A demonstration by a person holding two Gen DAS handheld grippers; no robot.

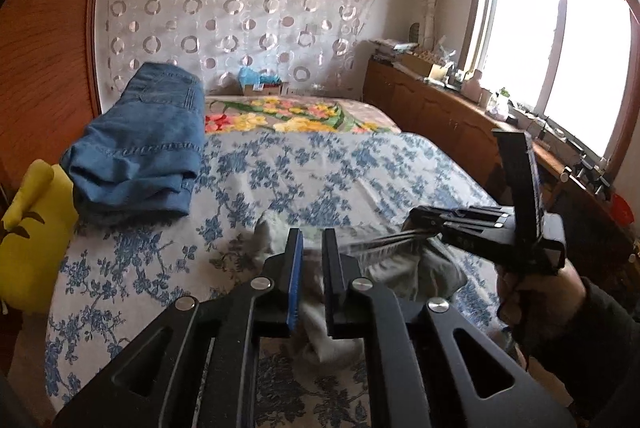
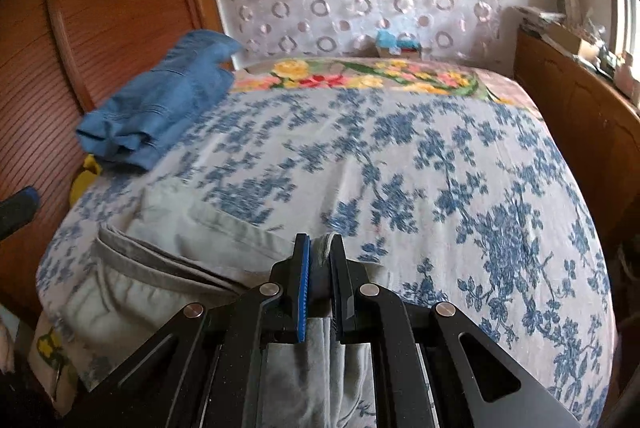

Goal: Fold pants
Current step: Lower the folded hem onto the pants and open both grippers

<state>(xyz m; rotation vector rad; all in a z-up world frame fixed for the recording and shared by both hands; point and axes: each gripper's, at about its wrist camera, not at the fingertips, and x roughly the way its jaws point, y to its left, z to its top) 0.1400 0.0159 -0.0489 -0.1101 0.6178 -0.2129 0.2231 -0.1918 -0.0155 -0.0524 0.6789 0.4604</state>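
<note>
Left gripper [image 1: 313,240]: low over the near part of the bed, fingers narrow, with grey cloth between them; a grip on the fabric looks likely, contact partly hidden by the fingers.

Right gripper [image 2: 320,248]: fingers narrow and clamped on a folded edge of the same grey cloth, which bunches between the blue pad and the black finger. In the left wrist view it sits to the right [image 1: 424,224], held by the person's hand [image 1: 540,292], with the cloth edge stretched toward it.

Grey pants [image 2: 168,244]: on the near end of the bed, spread flat to the left of the right gripper, waistband and seam lines showing; part hangs below the right gripper's fingers.

Bed [image 2: 400,155]: covered with a white sheet printed with blue flowers; a yellow and red flowered blanket [image 1: 280,113] lies across the far end.

Blue jeans [image 1: 144,143]: folded stack at the far left edge of the bed, well apart from the grey pants.

Yellow cushion [image 1: 36,228]: beside the bed's left edge, just below the jeans.

Wooden cabinet [image 1: 448,111]: along the right side under the window, cluttered top.
</note>
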